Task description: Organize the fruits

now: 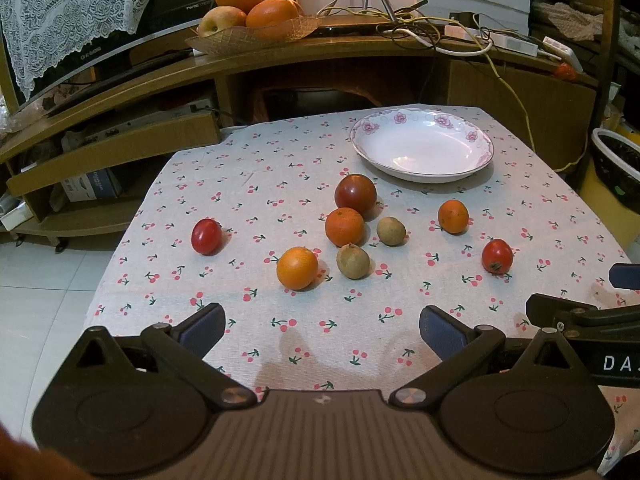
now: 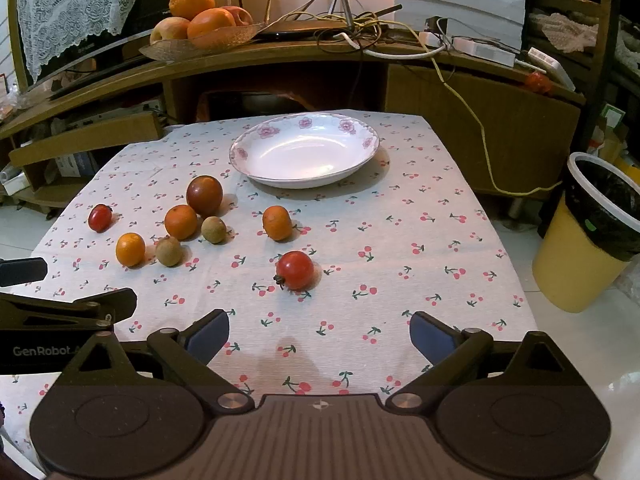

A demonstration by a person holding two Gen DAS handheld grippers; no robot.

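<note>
An empty white flowered plate (image 1: 422, 146) (image 2: 304, 150) sits at the far side of the cherry-print tablecloth (image 1: 280, 184). Loose fruit lies in front of it: three oranges (image 1: 297, 268) (image 1: 344, 227) (image 1: 453, 216), a dark red tomato (image 1: 355, 195), two small red tomatoes (image 1: 206, 236) (image 1: 497, 256) and two brown kiwis (image 1: 353, 261) (image 1: 391, 231). My left gripper (image 1: 322, 326) is open and empty, near the front edge. My right gripper (image 2: 319, 332) is open and empty, just short of the nearest red tomato (image 2: 295, 270).
A wooden desk (image 1: 360, 52) behind the table carries a basket of large fruit (image 1: 248, 20) and tangled cables (image 1: 440, 32). A yellow bin with a black liner (image 2: 592, 232) stands on the floor to the right. White tiled floor lies to the left.
</note>
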